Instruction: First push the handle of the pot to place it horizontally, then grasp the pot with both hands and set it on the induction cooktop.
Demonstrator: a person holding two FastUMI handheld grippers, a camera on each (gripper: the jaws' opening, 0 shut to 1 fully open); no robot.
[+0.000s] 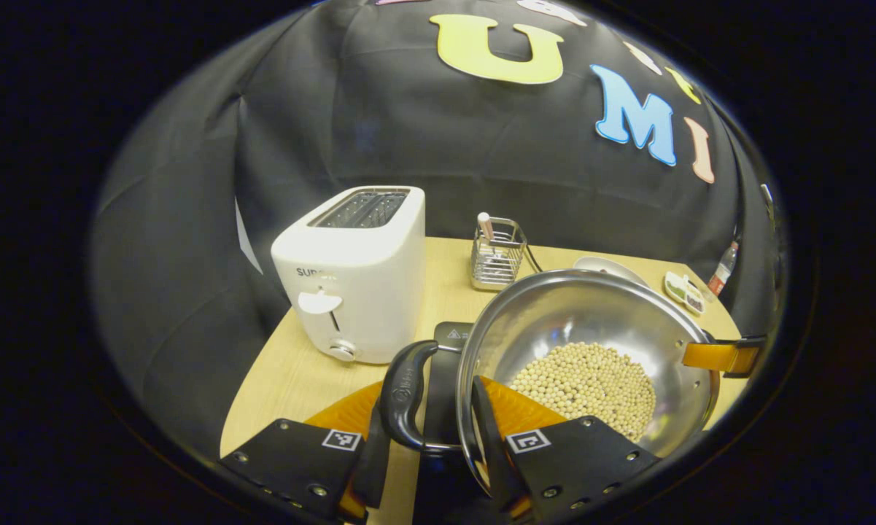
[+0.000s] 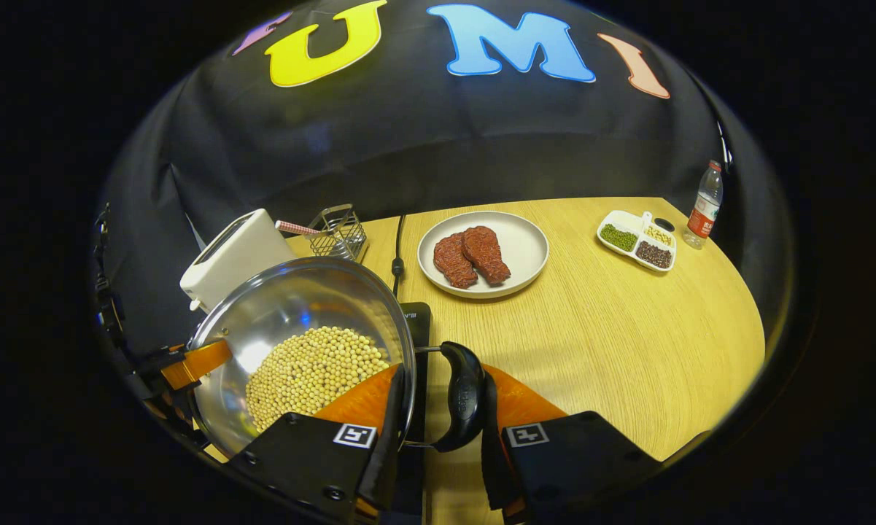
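Steel pot (image 1: pixel 591 343) of beans held over black cooktop (image 1: pixel 448 339), toaster (image 1: pixel 354 281) close beside; bare wooden surface (image 2: pixel 627 343) rightward. Left gripper (image 1: pixel 434 437) and right gripper (image 2: pixel 438 423) each clamped on a side handle, level.

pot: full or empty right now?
Partly filled. The pot holds a layer of pale beans over the bottom, with bare shiny wall above them up to the rim; the right gripper view shows the same.
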